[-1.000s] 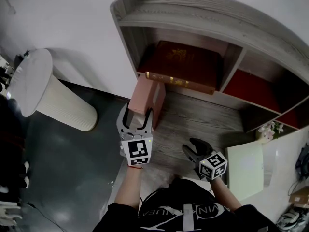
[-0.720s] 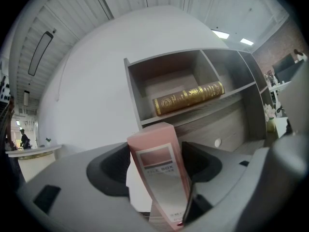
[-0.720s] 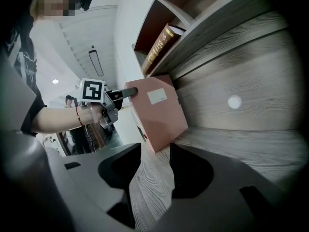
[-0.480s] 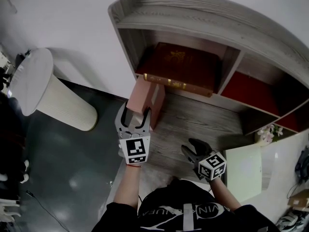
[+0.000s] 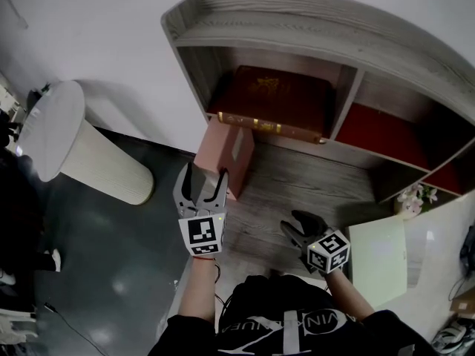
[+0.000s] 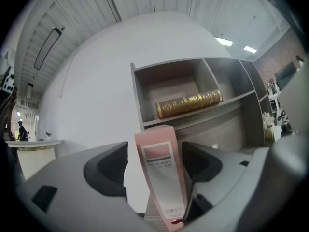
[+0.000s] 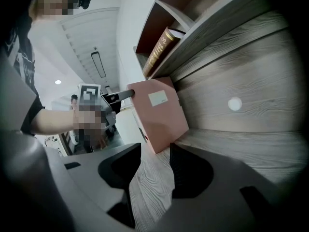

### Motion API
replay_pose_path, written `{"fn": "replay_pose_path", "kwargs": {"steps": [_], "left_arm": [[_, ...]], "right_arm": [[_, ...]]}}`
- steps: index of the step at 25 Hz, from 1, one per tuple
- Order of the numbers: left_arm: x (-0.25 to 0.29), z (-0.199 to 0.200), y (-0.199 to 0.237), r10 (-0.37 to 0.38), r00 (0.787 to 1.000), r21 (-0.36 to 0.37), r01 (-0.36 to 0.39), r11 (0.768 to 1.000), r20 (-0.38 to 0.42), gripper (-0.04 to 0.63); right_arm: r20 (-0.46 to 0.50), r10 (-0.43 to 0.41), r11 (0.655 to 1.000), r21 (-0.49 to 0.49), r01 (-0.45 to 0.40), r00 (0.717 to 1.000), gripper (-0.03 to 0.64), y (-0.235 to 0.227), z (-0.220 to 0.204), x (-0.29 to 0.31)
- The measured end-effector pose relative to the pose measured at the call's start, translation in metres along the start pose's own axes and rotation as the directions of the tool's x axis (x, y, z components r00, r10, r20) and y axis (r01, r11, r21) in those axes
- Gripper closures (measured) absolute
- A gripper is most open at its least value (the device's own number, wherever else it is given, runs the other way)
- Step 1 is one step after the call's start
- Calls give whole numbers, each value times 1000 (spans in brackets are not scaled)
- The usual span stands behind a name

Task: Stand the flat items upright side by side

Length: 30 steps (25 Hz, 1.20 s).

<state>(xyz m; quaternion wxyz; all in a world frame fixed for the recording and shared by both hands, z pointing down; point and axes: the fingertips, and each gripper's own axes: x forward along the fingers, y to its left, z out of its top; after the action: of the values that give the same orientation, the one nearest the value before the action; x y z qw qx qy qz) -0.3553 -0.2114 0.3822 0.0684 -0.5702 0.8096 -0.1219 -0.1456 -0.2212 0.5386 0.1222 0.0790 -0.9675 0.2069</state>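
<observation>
Around the pink file box (image 5: 224, 153) edge, the left gripper (image 5: 202, 180) is spread loosely; the right gripper (image 5: 297, 227) is kept open nearby.

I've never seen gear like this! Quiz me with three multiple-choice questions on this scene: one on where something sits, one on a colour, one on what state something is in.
1. Where does the dark red book lie?
A) in the left compartment of the shelf
B) on the floor
C) on the white pedestal

2. What colour is the file box?
A) green
B) pink
C) black

3. The jaws of the right gripper are:
A) shut on the box
B) shut on the book
C) apart and empty

Answers:
1. A: it lies flat inside that compartment.
2. B: its sides are plainly pink.
3. C: only the wooden surface shows between them.
</observation>
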Motion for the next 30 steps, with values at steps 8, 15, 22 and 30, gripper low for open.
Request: {"fn": "replay_pose_path", "kwargs": {"steps": [8,15,22,30], "left_arm": [[-33,-10,-4,-38,999,-79,37,996,-15,259],[-66,-12,-33,-156,988,-102,153,983,-14,259],[-105,-24,-65,-268,963,-157,260,953,-31,259],[-152,-38,-103,-380,924,-182,368,912,-37,259]], "right_arm": [[29,-53,999,-13,53,998,420,20,0,-17],[86,-173,985,2,174,981,419,36,-2,-58],[132,-317,948,54,313,939,419,55,-23,-112],[144,-446,895,110,433,884,417,78,-63,-170]]}}
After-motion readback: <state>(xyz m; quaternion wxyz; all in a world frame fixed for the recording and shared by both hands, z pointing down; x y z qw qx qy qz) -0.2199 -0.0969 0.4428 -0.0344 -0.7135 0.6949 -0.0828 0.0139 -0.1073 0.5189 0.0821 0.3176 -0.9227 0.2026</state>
